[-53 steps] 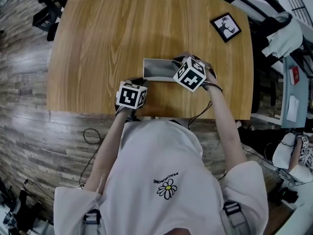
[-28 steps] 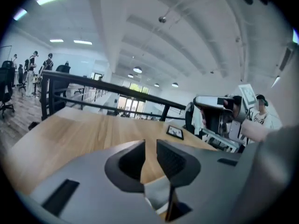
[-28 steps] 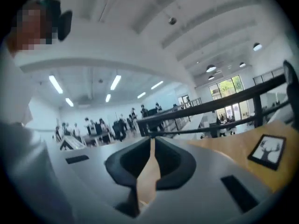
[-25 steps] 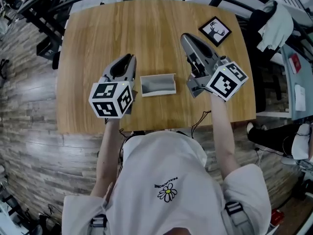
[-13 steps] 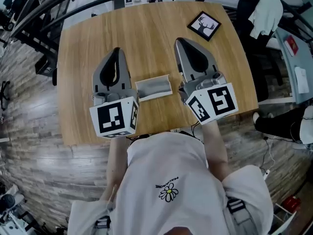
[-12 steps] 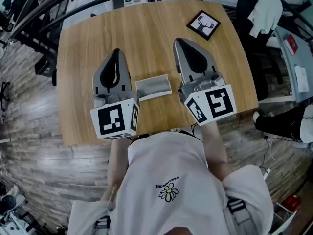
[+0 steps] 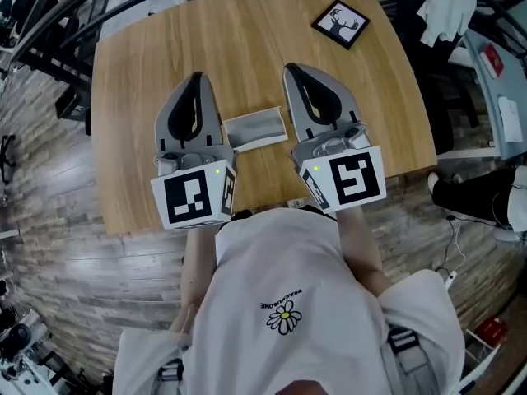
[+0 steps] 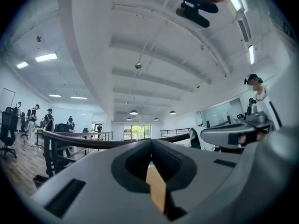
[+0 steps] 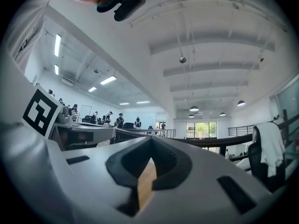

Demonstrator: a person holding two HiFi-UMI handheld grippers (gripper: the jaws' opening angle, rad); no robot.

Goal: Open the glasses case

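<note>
At the bottom of the head view one person (image 7: 284, 303) in a white T-shirt with a single daisy print fills the near edge. Just above the shirt are two marker cubes (image 7: 196, 197), one on each gripper, the left one at centre-left and the right one at centre-right. Beyond them the two grey gripper bodies reach toward the top of the frame. The left gripper (image 7: 195, 79) has its jaws pressed together with nothing between them, and its own view shows the same pinched tips (image 8: 151, 141) against an open hall and ceiling. The right gripper (image 7: 290, 68) is likewise closed and empty, as its own view confirms (image 9: 150, 139). One glasses case (image 7: 257, 128) lies on the wooden table (image 7: 247, 31), in the gap between the two grippers near the centre of the frame. Its grey inside seems to face up and neither gripper holds it. Farther up, toward the upper right, one framed deer picture (image 7: 340, 23) lies flat on the table. Past the table's upper right corner one white garment (image 7: 445, 2) hangs over dark furniture, and plank floor (image 7: 41, 188) shows down the left side.
</note>
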